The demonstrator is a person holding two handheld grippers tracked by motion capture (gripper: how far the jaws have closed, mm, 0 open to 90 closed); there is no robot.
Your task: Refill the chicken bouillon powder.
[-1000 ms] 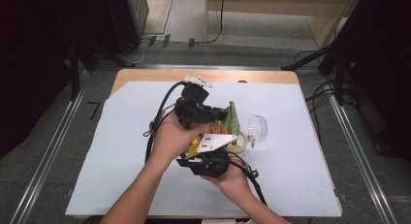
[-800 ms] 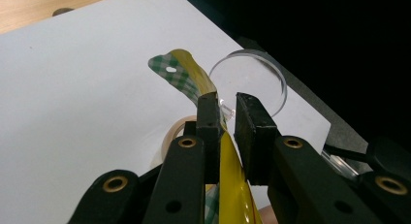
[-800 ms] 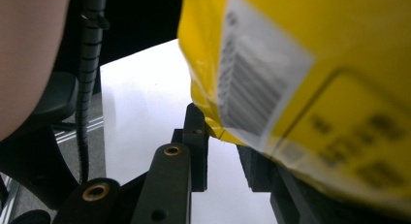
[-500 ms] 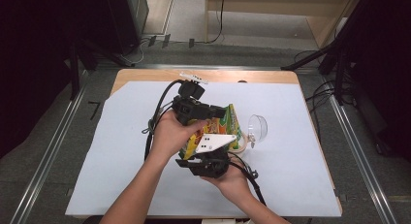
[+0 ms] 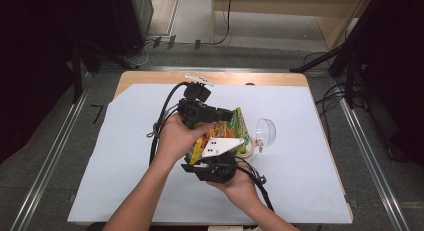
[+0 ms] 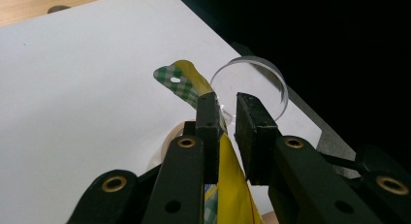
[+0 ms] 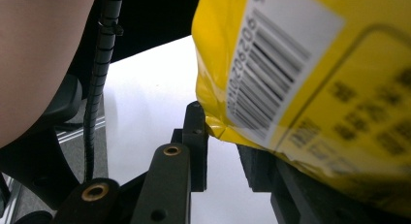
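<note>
Left hand-held gripper (image 6: 223, 118) pinching yellow snack bag (image 5: 220, 131) at its top edge, frame centre; right hand-held gripper (image 7: 220, 136) clamped on bag's lower seam — above white tabletop (image 5: 125, 156), beside clear cup (image 5: 267, 132).

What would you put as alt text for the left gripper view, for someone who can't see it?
The left gripper has its two black jaws nearly closed around the top edge of a yellow snack bag, whose green-checked corner sticks up beyond them. Behind stands a clear plastic cup on its side on the white table cover.
</note>
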